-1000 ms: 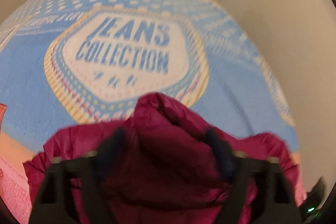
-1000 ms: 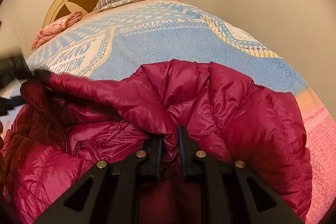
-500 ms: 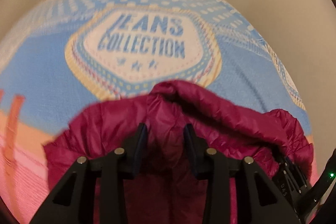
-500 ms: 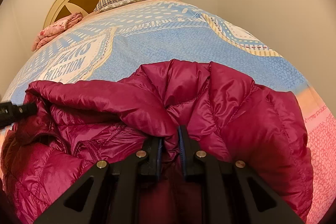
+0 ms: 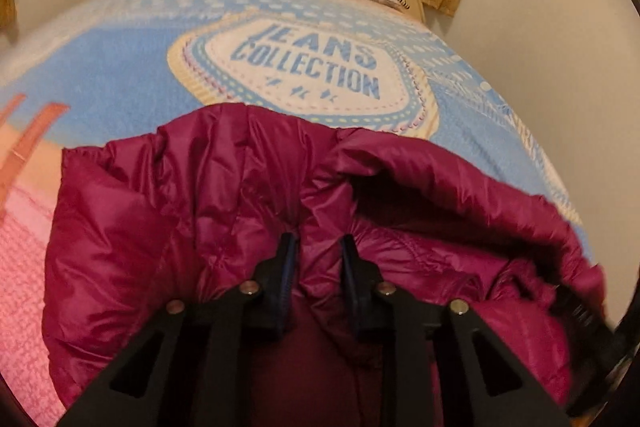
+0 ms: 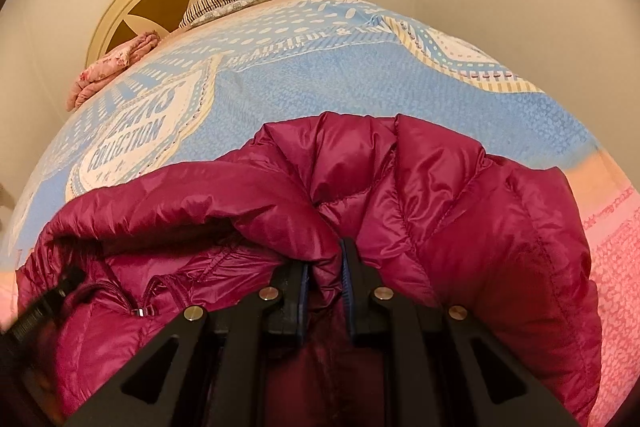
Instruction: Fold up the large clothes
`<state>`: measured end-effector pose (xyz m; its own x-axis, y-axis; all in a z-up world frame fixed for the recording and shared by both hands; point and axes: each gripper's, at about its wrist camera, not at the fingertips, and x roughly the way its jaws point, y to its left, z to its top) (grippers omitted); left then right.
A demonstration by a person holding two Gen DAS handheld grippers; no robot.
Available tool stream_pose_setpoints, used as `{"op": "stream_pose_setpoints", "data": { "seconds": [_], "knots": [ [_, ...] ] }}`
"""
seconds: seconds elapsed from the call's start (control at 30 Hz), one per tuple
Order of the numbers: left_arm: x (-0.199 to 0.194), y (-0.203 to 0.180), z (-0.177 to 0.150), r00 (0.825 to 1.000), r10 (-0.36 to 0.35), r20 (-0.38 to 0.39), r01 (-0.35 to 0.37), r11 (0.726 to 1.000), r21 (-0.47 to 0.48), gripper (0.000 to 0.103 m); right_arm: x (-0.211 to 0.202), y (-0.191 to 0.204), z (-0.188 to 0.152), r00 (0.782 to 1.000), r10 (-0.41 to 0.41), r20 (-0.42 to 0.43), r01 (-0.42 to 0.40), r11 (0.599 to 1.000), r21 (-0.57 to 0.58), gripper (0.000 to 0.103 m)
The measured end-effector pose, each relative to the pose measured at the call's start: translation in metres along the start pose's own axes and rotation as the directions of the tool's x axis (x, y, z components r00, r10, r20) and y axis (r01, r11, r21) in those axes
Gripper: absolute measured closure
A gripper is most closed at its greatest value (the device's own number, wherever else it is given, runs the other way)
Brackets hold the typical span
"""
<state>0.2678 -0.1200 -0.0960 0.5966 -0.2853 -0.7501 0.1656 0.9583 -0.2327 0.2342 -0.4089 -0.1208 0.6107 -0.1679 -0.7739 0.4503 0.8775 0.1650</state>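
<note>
Right wrist view: right gripper clamped on jacket fold, left gripper closing on fabric, hem cut off below.

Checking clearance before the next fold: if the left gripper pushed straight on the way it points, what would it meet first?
The magenta puffer jacket: a fold already sits between the closing fingers of the left gripper. Beyond it, probably the bedspread.

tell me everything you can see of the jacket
The jacket is a shiny magenta quilted puffer, crumpled in a heap on the bed's blue printed cover. A zipper pull shows near its open front. The right gripper pinches a fold of it; the left gripper is closing on another fold.
</note>
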Motion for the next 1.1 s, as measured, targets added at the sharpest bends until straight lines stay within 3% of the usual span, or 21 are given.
{"op": "stream_pose_setpoints", "data": {
  "seconds": [0.1,0.17,0.23,0.3,0.4,0.53,0.6,0.67,0.8,0.9,0.97,1.03,1.1],
  "knots": [
    [0.003,0.010,0.004,0.999,-0.045,-0.003,0.045,0.998,-0.034,0.076,-0.011,-0.019,0.010,0.993,0.106,-0.059,-0.102,0.992,0.078,0.088],
    [0.004,0.014,0.004,0.998,-0.064,0.000,0.064,0.997,-0.049,0.076,-0.033,-0.036,0.014,0.988,0.156,-0.016,-0.152,0.975,0.161,0.088],
    [0.003,0.013,0.005,0.998,-0.057,0.005,0.057,0.997,-0.044,0.076,-0.063,-0.046,0.019,0.993,0.096,0.067,-0.108,0.973,0.206,0.088],
    [0.003,0.012,0.004,0.999,-0.048,0.007,0.049,0.998,-0.037,0.076,-0.085,-0.038,0.030,0.989,0.072,0.132,-0.100,0.972,0.215,0.088],
    [0.003,0.012,0.003,0.999,-0.051,0.007,0.051,0.998,-0.040,0.076,-0.084,0.003,0.056,0.974,0.182,0.136,-0.202,0.968,0.147,0.088],
    [0.002,0.012,0.004,0.998,-0.057,0.006,0.057,0.997,-0.043,0.076,-0.042,0.059,0.065,0.990,0.141,0.017,-0.141,0.990,0.021,0.088],
    [0.002,0.013,0.004,0.998,-0.062,0.006,0.062,0.997,-0.046,0.076,-0.010,0.067,0.047,0.990,0.114,-0.077,-0.114,0.993,0.005,0.088],
    [0.002,0.014,0.004,0.998,-0.068,0.007,0.068,0.996,-0.049,0.076,0.013,0.060,0.028,0.991,0.063,-0.119,-0.065,0.998,-0.010,0.089],
    [0.001,0.013,0.004,0.998,-0.061,0.005,0.061,0.997,-0.038,0.076,0.017,0.050,0.008,0.992,0.124,-0.038,-0.125,0.991,-0.043,0.090],
    [-0.010,0.011,0.006,0.998,-0.061,-0.025,0.061,0.998,-0.011,0.075,0.017,0.064,0.002,0.998,0.056,-0.013,-0.057,0.992,-0.116,0.089],
    [-0.031,0.016,0.009,0.993,-0.119,-0.008,0.118,0.992,-0.046,0.073,0.018,0.068,0.002,1.000,0.017,-0.001,-0.017,0.988,-0.156,0.088],
    [-0.057,0.015,0.016,0.982,-0.180,0.048,0.183,0.982,-0.050,0.062,0.019,0.069,0.003,1.000,0.005,0.005,-0.005,0.986,-0.168,0.088],
    [-0.083,-0.002,0.032,0.976,-0.170,0.139,0.168,0.985,0.026,0.048,0.020,0.067,0.003,1.000,0.020,0.005,-0.019,0.988,-0.154,0.088]
  ]
}}
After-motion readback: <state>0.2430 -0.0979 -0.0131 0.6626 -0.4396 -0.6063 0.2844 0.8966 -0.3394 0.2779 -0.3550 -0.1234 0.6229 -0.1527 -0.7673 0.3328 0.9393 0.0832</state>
